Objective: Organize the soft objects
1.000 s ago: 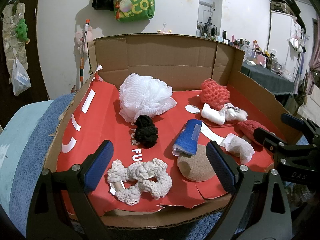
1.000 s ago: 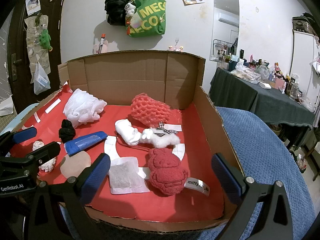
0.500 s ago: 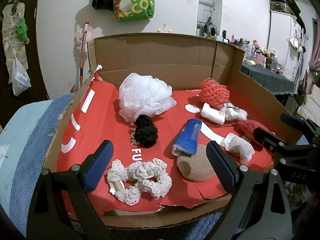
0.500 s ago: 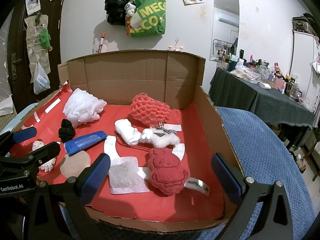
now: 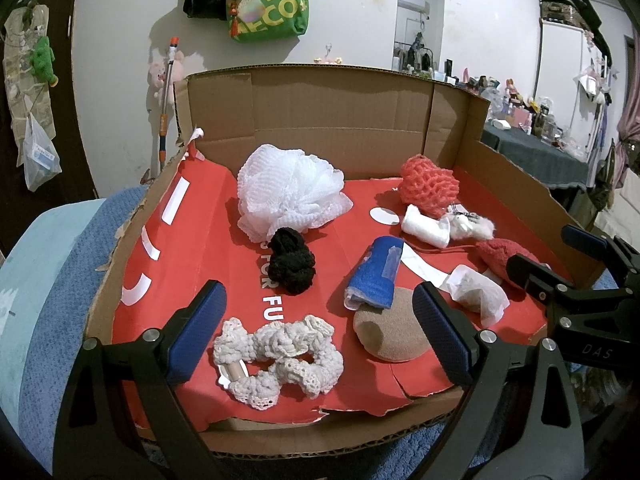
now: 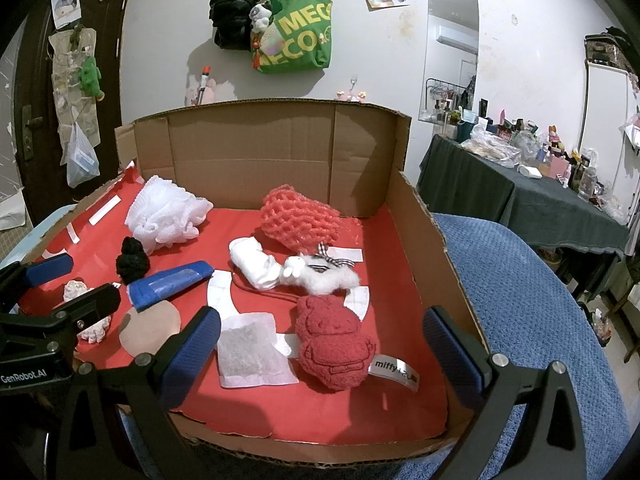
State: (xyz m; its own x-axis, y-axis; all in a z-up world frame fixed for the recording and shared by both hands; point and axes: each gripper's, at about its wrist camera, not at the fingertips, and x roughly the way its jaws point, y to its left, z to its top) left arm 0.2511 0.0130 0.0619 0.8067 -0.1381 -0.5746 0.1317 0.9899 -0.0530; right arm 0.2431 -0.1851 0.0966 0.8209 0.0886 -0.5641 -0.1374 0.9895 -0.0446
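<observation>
While nothing has shifted over the last second, my left fingers (image 5: pixel 318 330) and right fingers (image 6: pixel 320 346) hang wide and empty at the box's (image 6: pixel 424 216) near edge. Loofah (image 5: pixel 290 192), black scrunchie (image 5: pixel 291 260) and red plush (image 6: pixel 334 342) lie scattered inside. Box sits on a blue bed (image 6: pixel 528 304) in a cluttered room.

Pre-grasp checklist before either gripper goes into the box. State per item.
1. Left gripper open, holding nothing: ok.
2. Right gripper open, holding nothing: ok.
3. Cream crochet scrunchie lies between the left fingers' line, nothing on top: ok.
4. Red plush nearest the right gripper, unobstructed: ok.
5. Blue roll free of the tan round pad: not ok, it overlaps the pad's edge.
6. Where sorted items go: cannot tell.
</observation>
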